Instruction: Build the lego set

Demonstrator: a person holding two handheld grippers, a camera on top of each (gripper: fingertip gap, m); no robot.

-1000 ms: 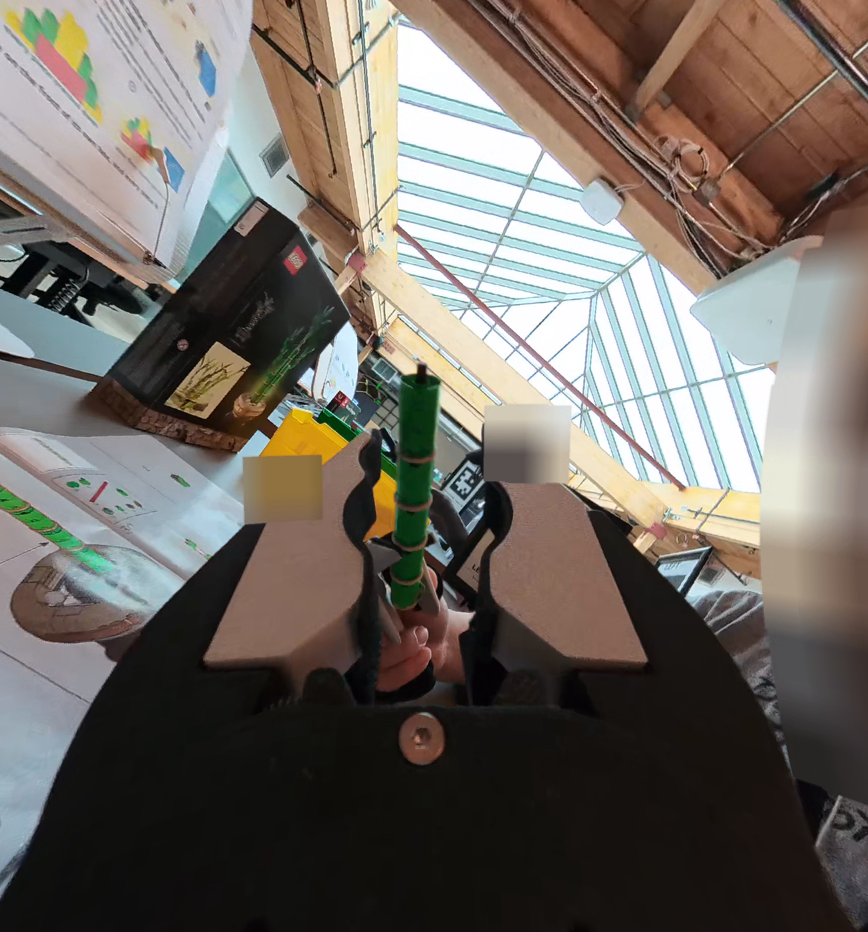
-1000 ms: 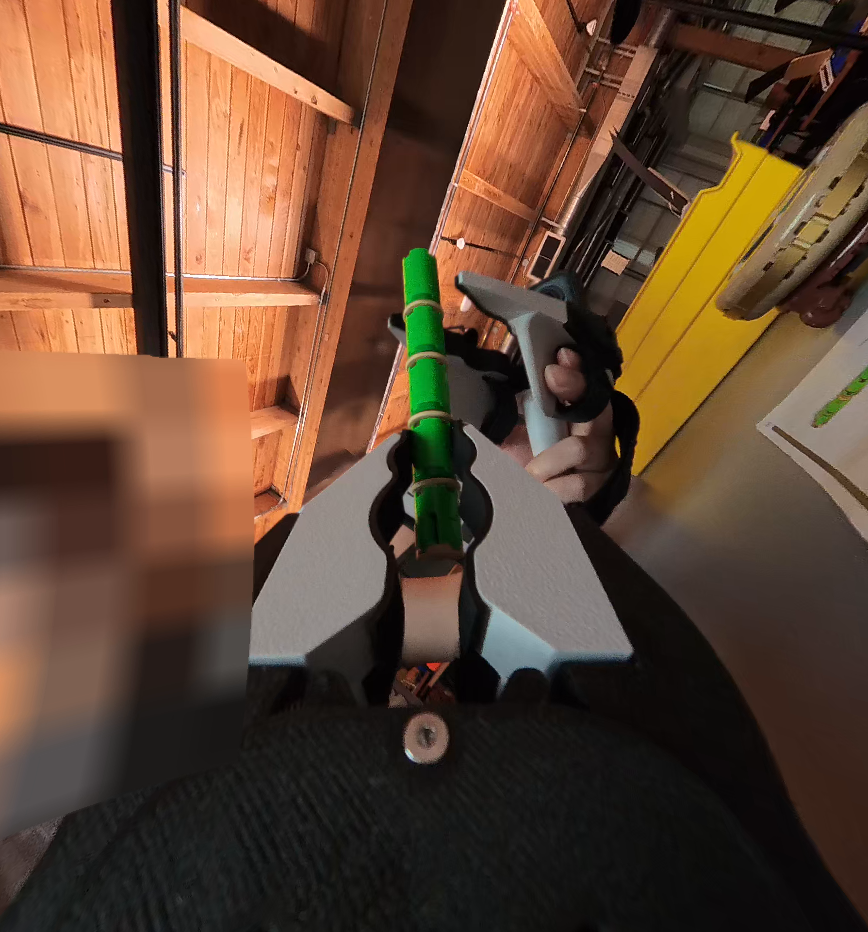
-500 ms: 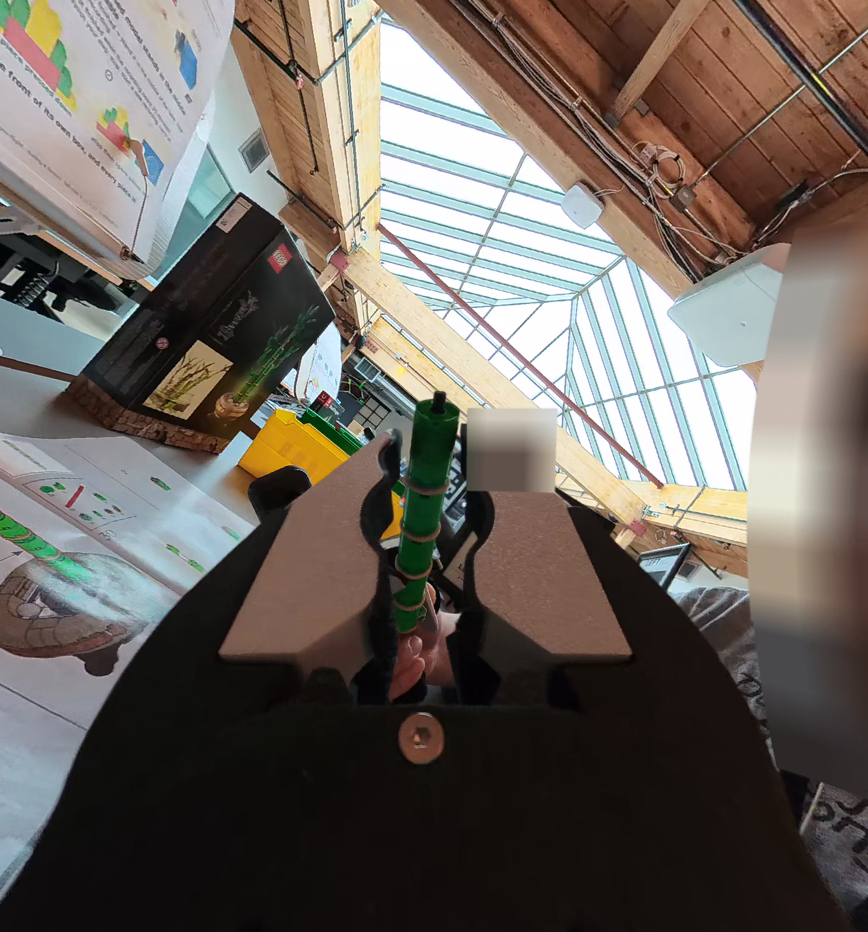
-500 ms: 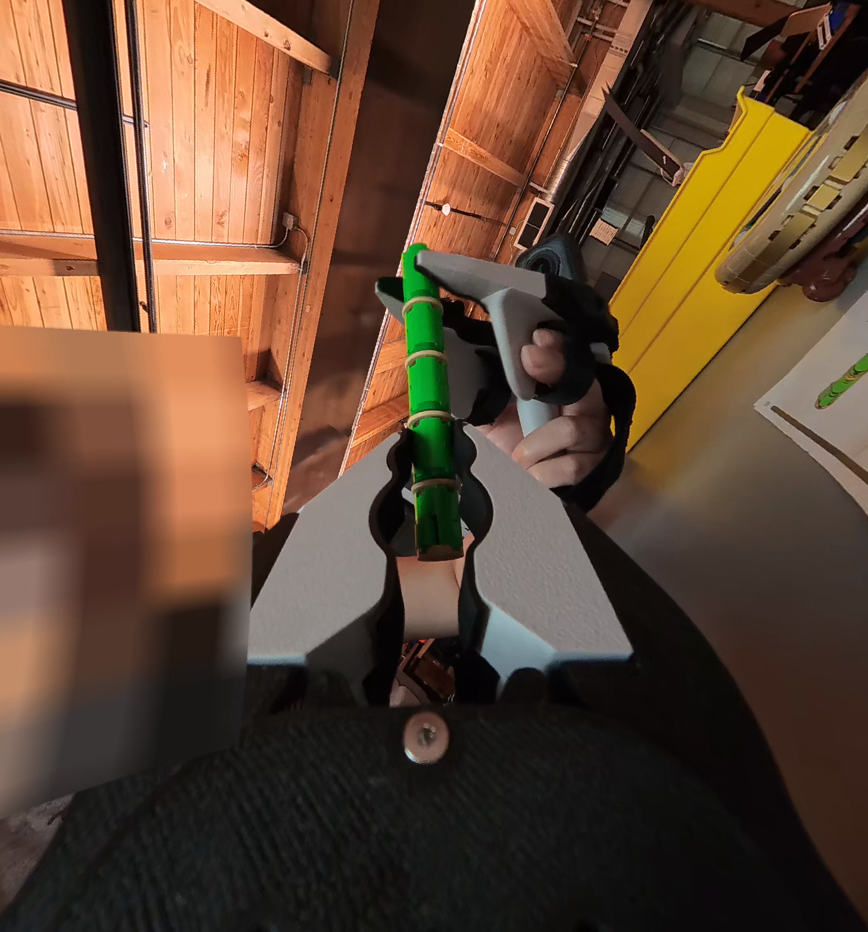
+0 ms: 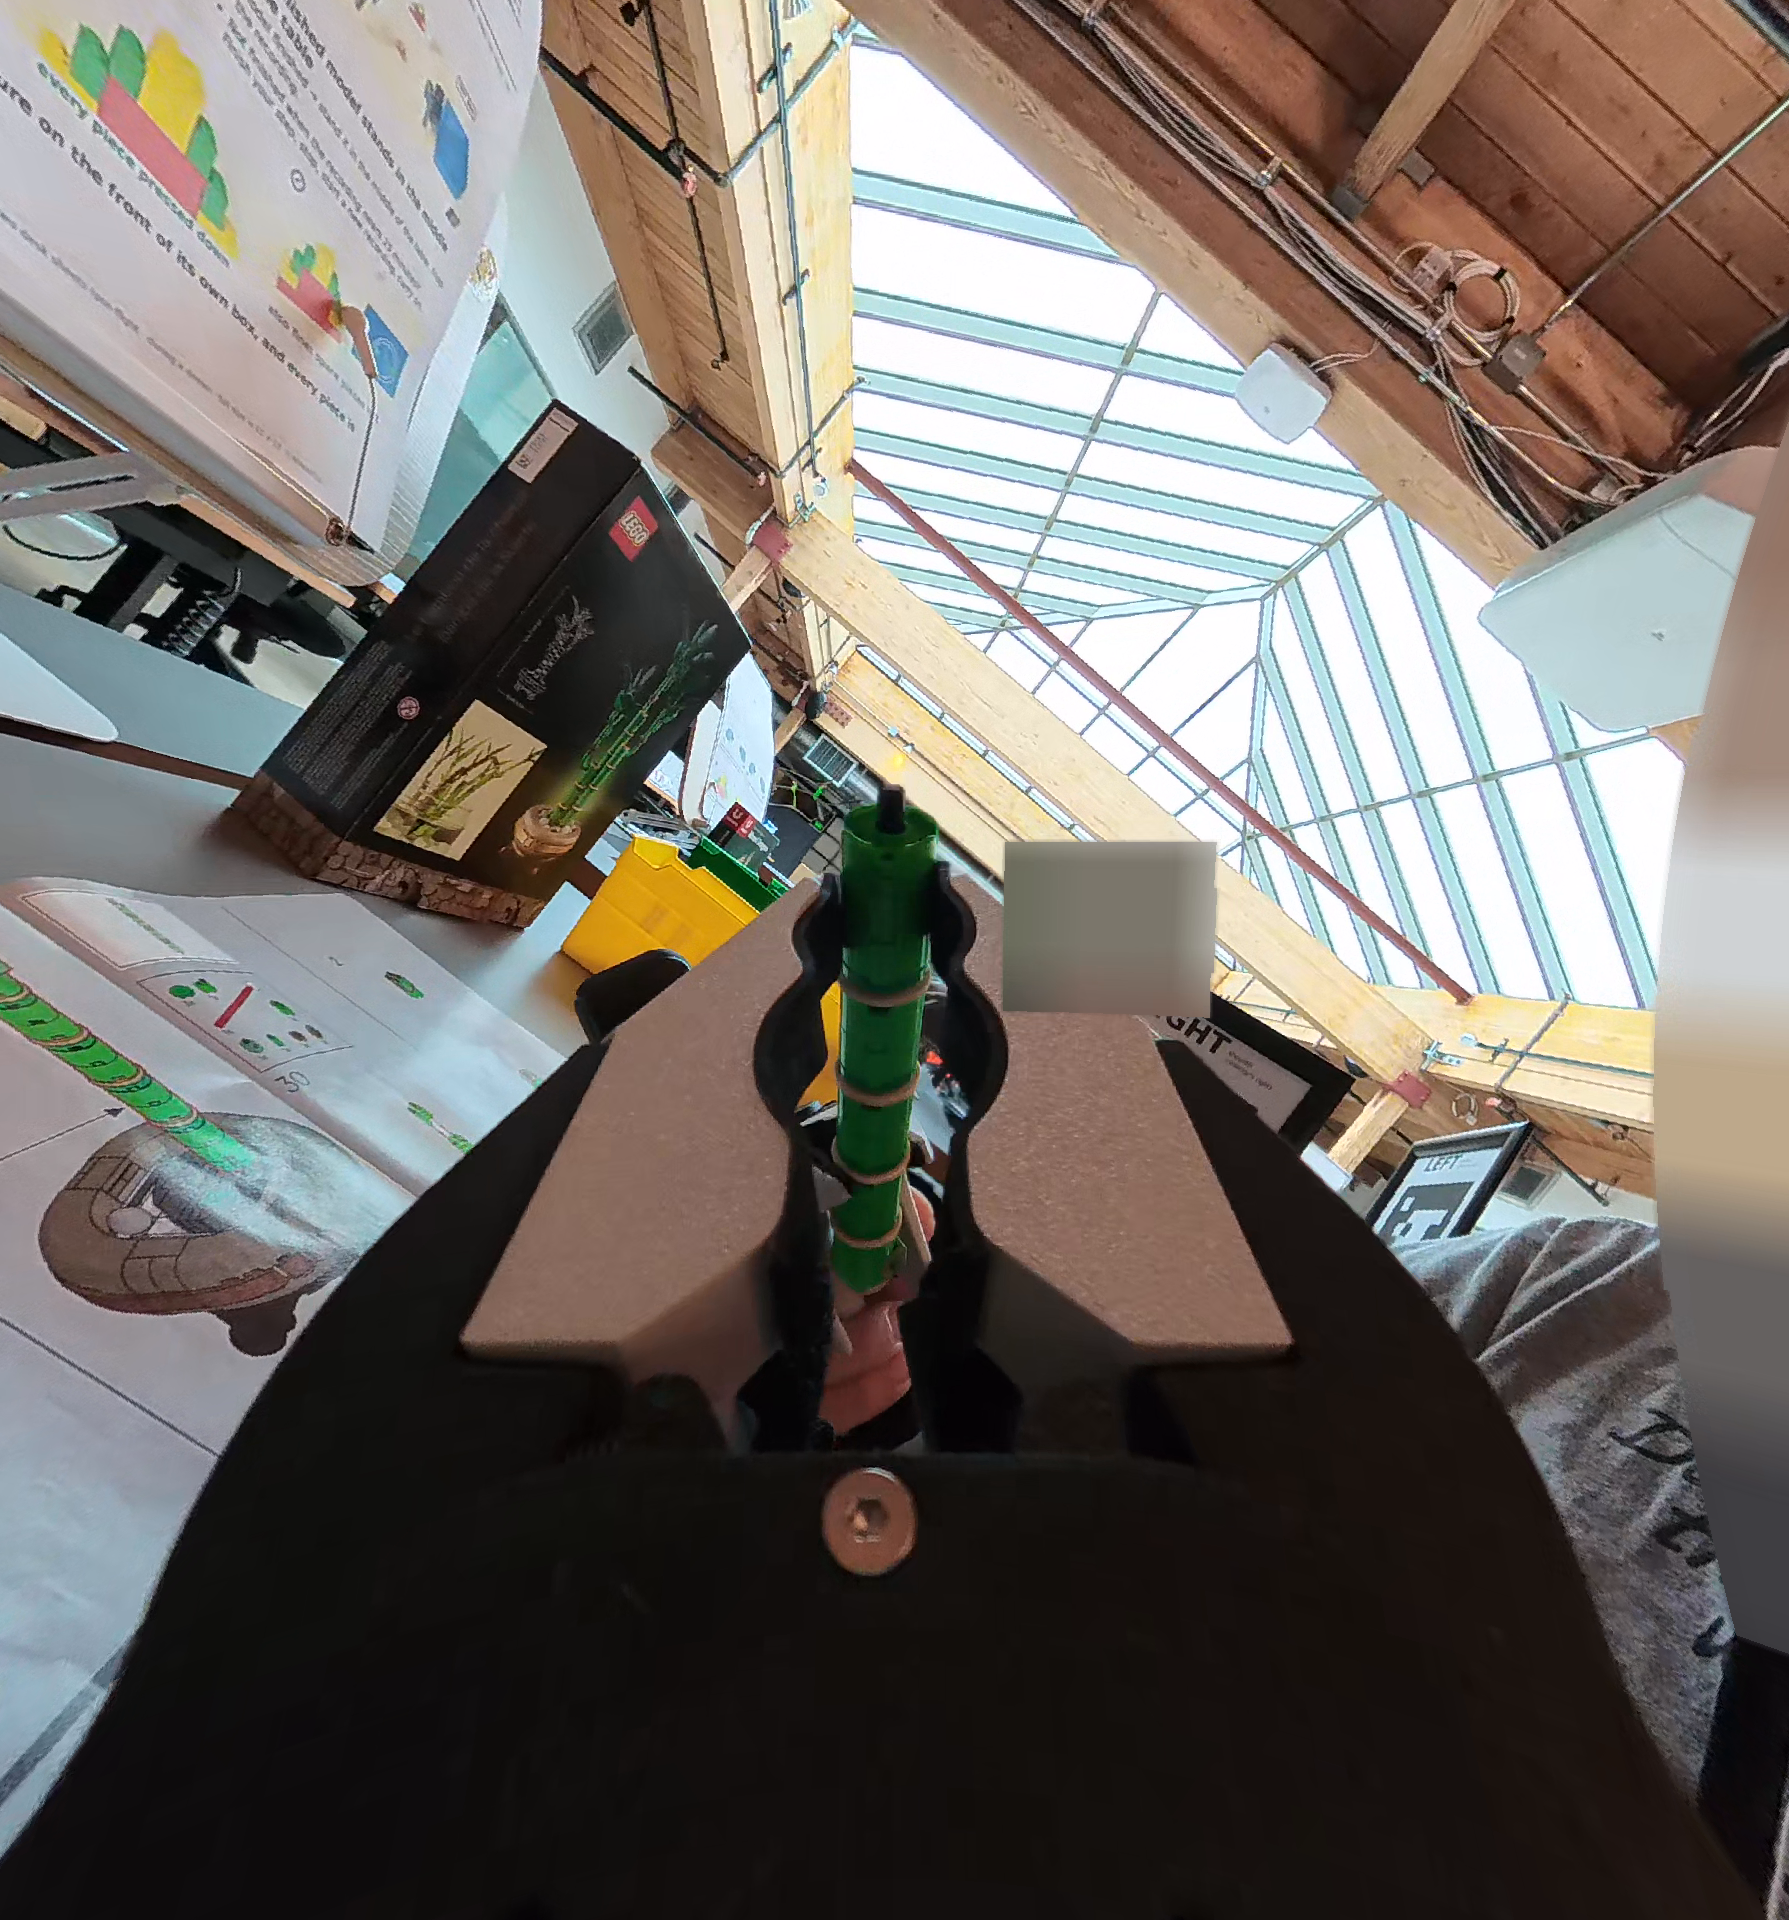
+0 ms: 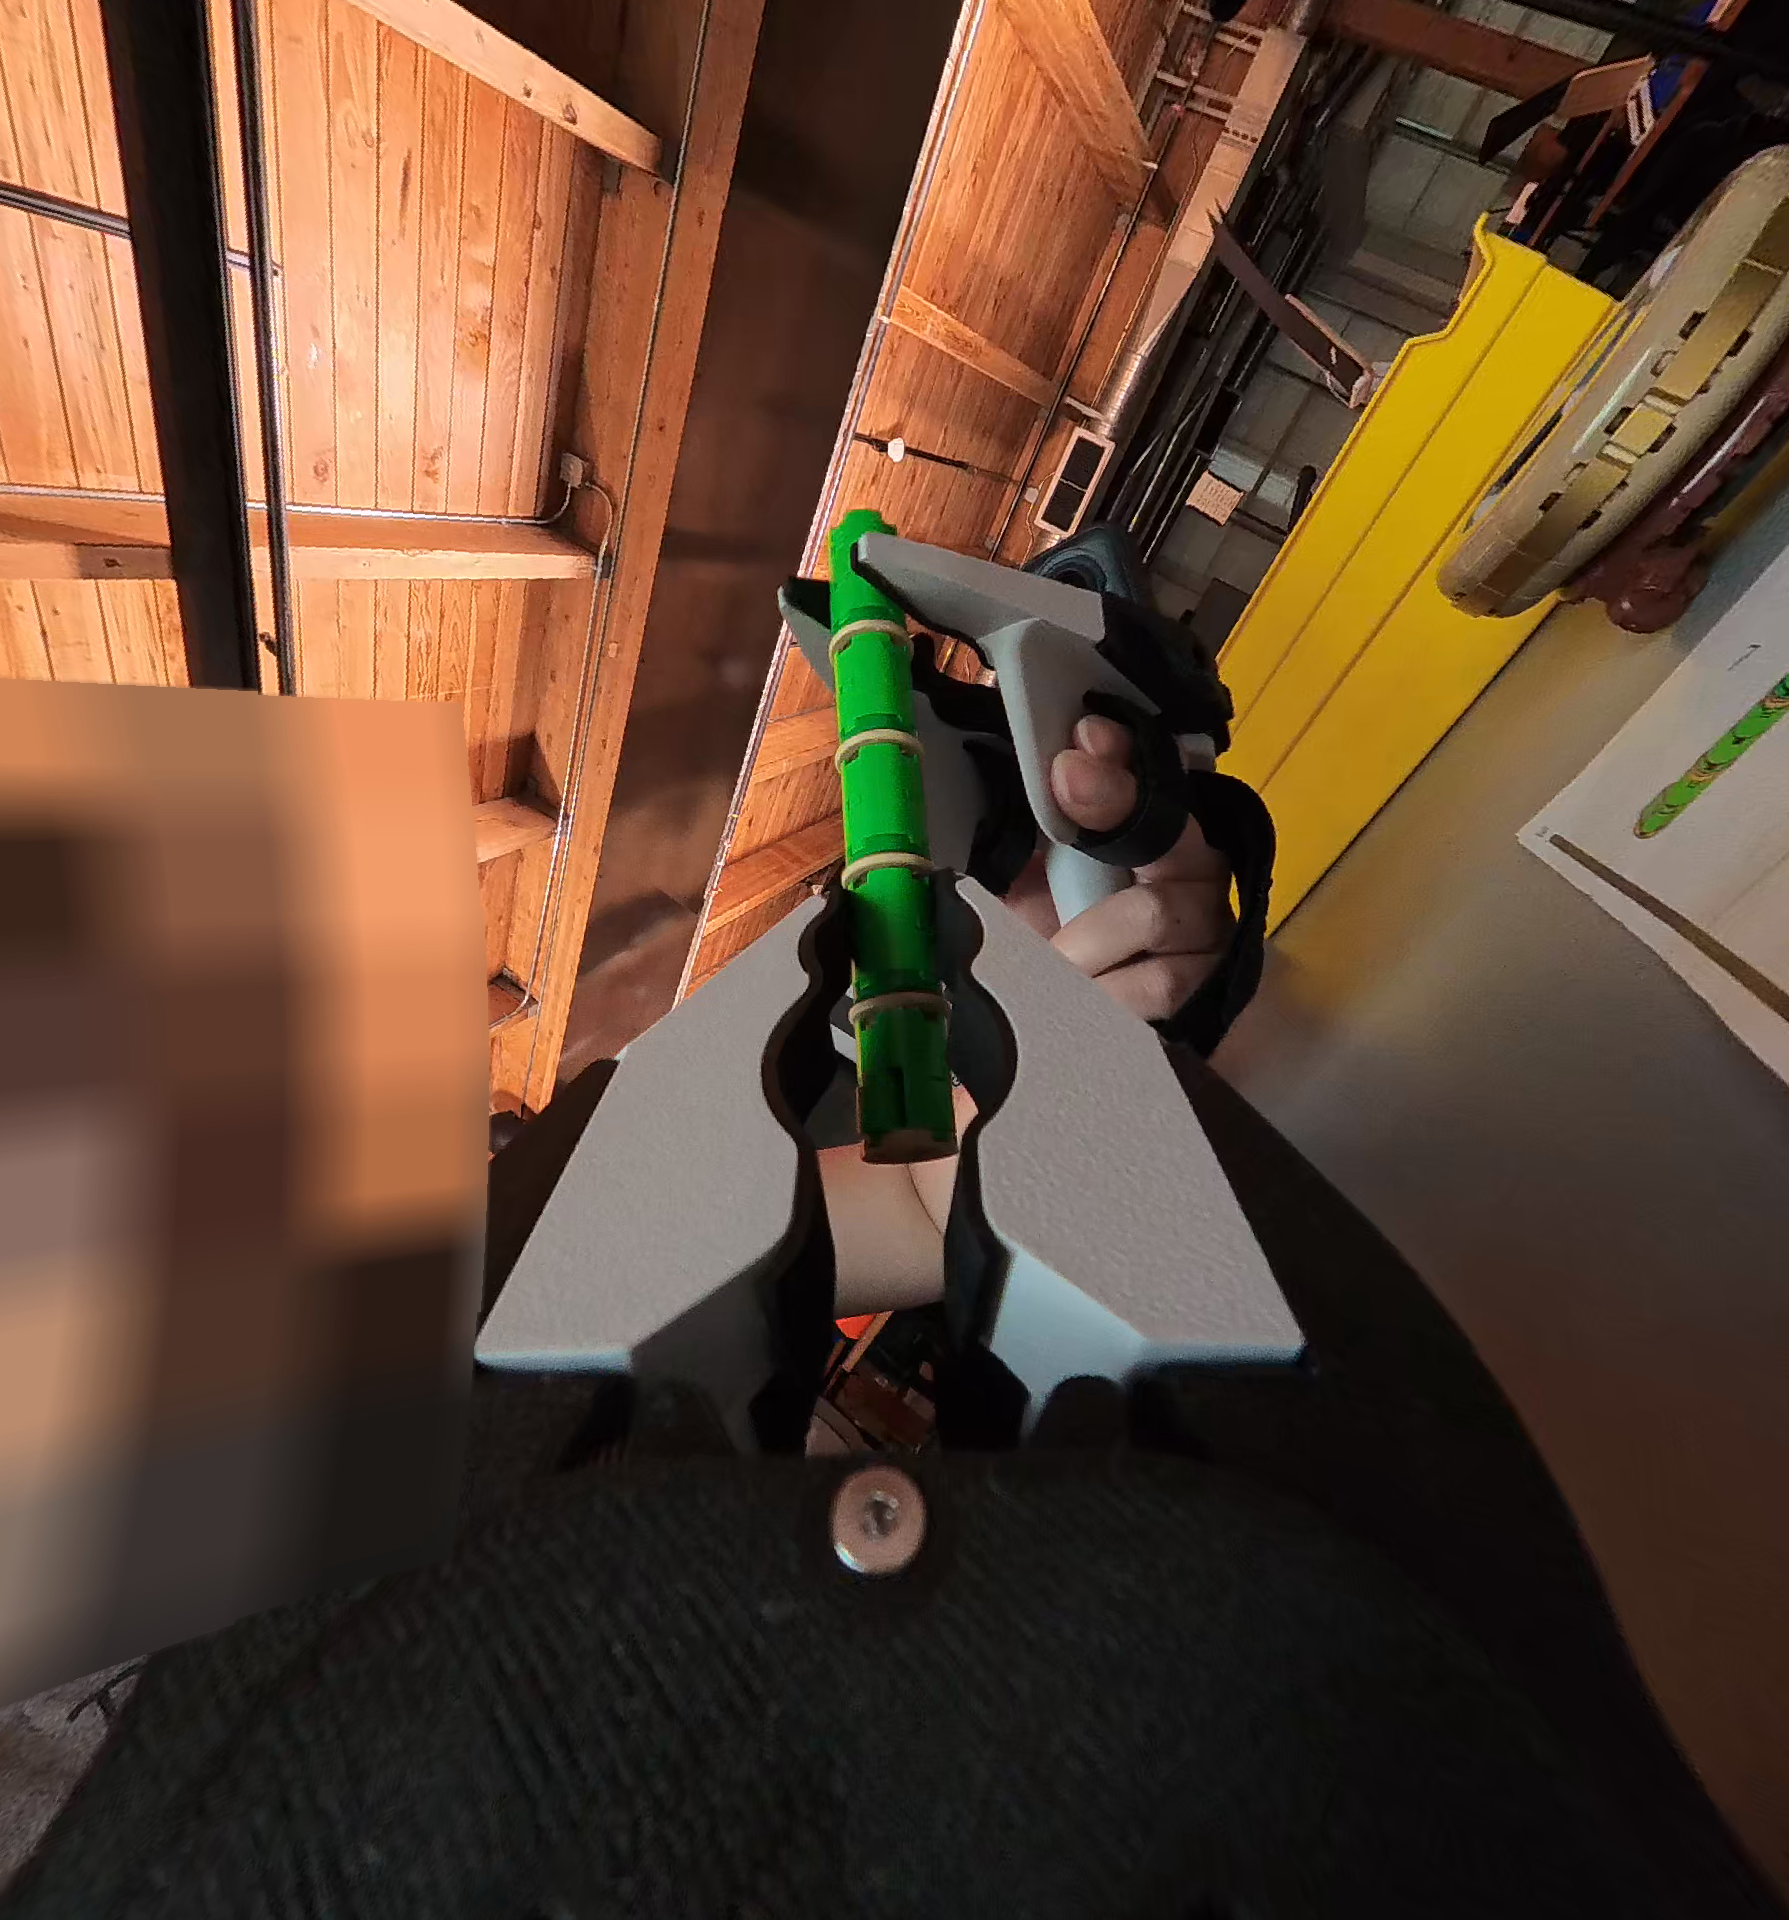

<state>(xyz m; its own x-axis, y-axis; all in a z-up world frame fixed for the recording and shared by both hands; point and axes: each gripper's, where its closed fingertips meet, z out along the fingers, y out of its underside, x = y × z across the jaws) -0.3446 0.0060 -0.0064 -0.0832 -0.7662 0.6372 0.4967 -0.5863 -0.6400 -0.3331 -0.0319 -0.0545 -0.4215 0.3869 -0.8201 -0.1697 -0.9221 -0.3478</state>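
Note:
A green bamboo stalk (image 5: 879, 1039) built of round lego segments with tan rings stands upright between my two grippers. My left gripper (image 5: 885, 899) is shut on its upper end, just below the black axle tip. My right gripper (image 6: 895, 920) is shut on the lower part of the stalk (image 6: 879, 831), whose tan bottom end sits inside the jaws. In the right wrist view the left gripper (image 6: 859, 582) shows at the far end of the stalk, with a hand (image 6: 1129, 904) on its handle. In the left wrist view the right gripper's fingertips (image 5: 916, 1231) show low on the stalk.
An open instruction booklet (image 5: 142, 1091) lies on the grey table (image 5: 90, 769) to the left, and also shows in the right wrist view (image 6: 1752, 779). A black lego box (image 5: 516, 696) and a yellow bin (image 5: 651, 914) stand behind it. A round tan pot model (image 6: 1648, 364) sits at the right. The grippers' ends are close to 6 centimeters from one another. Both grippers' tips are roughly 20 centimeters from the round tan pot model (image 6: 1648, 364).
My left gripper's jaws have closed in from wide apart onto the stalk's upper end. My right gripper has kept its hold on the lower part.

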